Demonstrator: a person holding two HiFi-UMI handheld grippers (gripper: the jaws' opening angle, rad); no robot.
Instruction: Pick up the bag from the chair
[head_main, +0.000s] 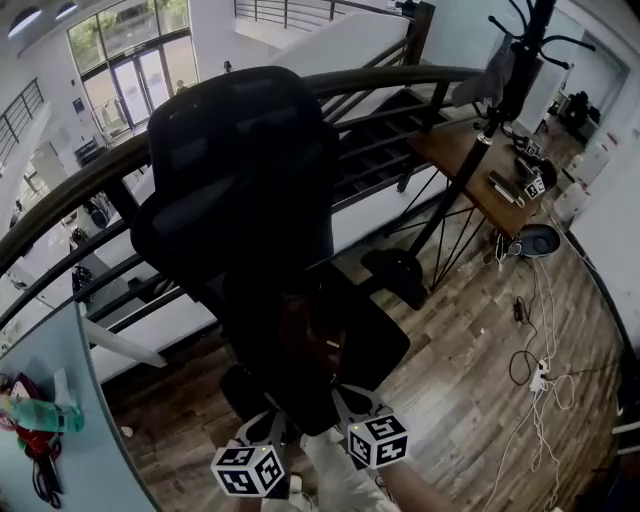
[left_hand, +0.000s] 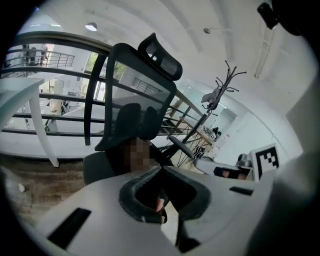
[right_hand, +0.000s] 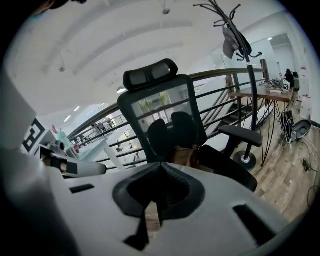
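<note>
A black office chair (head_main: 240, 190) stands in front of me. On its seat, against the backrest, lies a dark brown bag (head_main: 312, 335); the right gripper view shows its tan top (right_hand: 186, 156), and in the left gripper view it is a dark shape (left_hand: 116, 156) partly under a mosaic patch. My left gripper (head_main: 268, 428) and right gripper (head_main: 355, 402) hang side by side just short of the seat's front edge, clear of the bag. The jaw tips meet in both gripper views, left (left_hand: 160, 168) and right (right_hand: 160, 165), with nothing between them.
A dark curved railing (head_main: 400, 80) runs behind the chair. A coat stand (head_main: 520, 60) and a wooden desk (head_main: 470, 160) stand to the right. Cables and a power strip (head_main: 540, 378) lie on the wood floor. A pale table (head_main: 60, 400) with a green bottle (head_main: 40, 415) is at left.
</note>
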